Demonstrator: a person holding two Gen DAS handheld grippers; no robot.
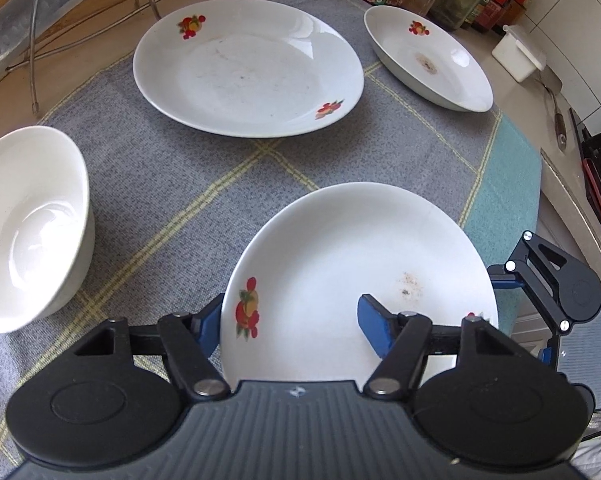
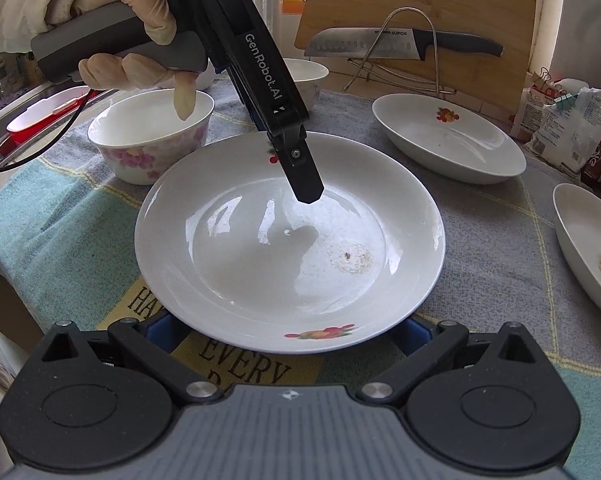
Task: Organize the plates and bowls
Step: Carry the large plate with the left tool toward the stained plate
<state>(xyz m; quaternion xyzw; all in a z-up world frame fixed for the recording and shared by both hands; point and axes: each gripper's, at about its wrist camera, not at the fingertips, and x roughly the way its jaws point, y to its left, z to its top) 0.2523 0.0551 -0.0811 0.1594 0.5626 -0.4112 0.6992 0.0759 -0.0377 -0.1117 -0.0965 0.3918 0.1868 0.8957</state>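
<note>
In the left wrist view, the left gripper (image 1: 290, 326) straddled the near rim of a white plate (image 1: 360, 264) on the grey checked cloth (image 1: 172, 184): one blue pad sat outside the rim, the other over the plate's inner face, part open with the rim between them, and whether they pressed it could not be told. A bowl (image 1: 28, 228) stood to the left, a larger plate (image 1: 248, 68) and an oval dish (image 1: 428, 58) farther off. A knife (image 1: 40, 12) blade read "SUPOR". The right gripper (image 1: 540, 292) showed at the plate's right edge. In the right wrist view, the right gripper (image 2: 290, 334) held wide jaws at either side under the plate's (image 2: 290, 240) near rim, contact unclear. The left gripper (image 2: 306, 188), marked "GenRobot.AI", angled steeply down over the far rim, held by a gloved hand (image 2: 140, 40). The cloth (image 2: 60, 200) read "EVERY"; the knife (image 2: 380, 42) read "SUPOR".
</note>
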